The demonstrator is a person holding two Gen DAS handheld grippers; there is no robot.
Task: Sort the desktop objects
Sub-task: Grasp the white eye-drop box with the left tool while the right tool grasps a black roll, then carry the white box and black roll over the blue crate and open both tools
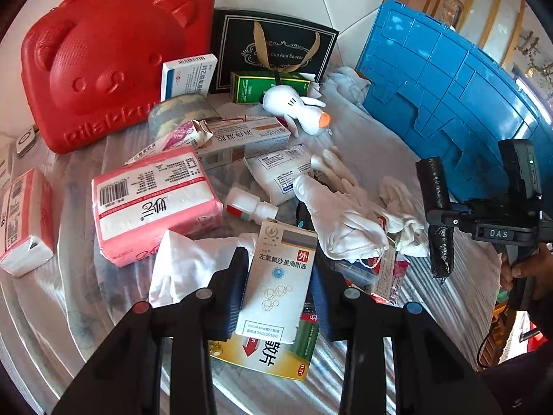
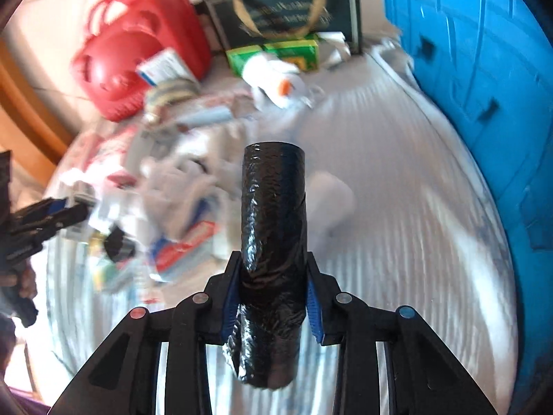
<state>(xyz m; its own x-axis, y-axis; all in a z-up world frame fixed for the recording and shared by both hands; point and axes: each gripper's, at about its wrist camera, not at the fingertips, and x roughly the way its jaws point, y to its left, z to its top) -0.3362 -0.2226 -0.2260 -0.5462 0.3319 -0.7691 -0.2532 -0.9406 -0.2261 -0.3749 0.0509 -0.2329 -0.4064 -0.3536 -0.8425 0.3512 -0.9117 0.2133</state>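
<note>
My left gripper [image 1: 278,276] is shut on a white eye-drop box [image 1: 280,276] with Chinese print, held just above the clutter. My right gripper [image 2: 273,283] is shut on a black roll of plastic bags [image 2: 273,228], which stands upright between the pads. In the left wrist view the right gripper [image 1: 446,214] and its roll [image 1: 436,214] hover at the right, in front of the blue plastic crate [image 1: 449,79]. The right wrist view is motion-blurred. The left gripper [image 2: 62,214] shows at its left edge.
A red bear-shaped case [image 1: 114,55], a black gift bag [image 1: 276,52], a green box [image 1: 266,86], a white plush toy [image 1: 300,110], pink tissue packs [image 1: 155,204], white gloves [image 1: 342,221], a small white bottle [image 1: 249,204] and medicine boxes [image 1: 242,141] crowd the round table [image 1: 459,297].
</note>
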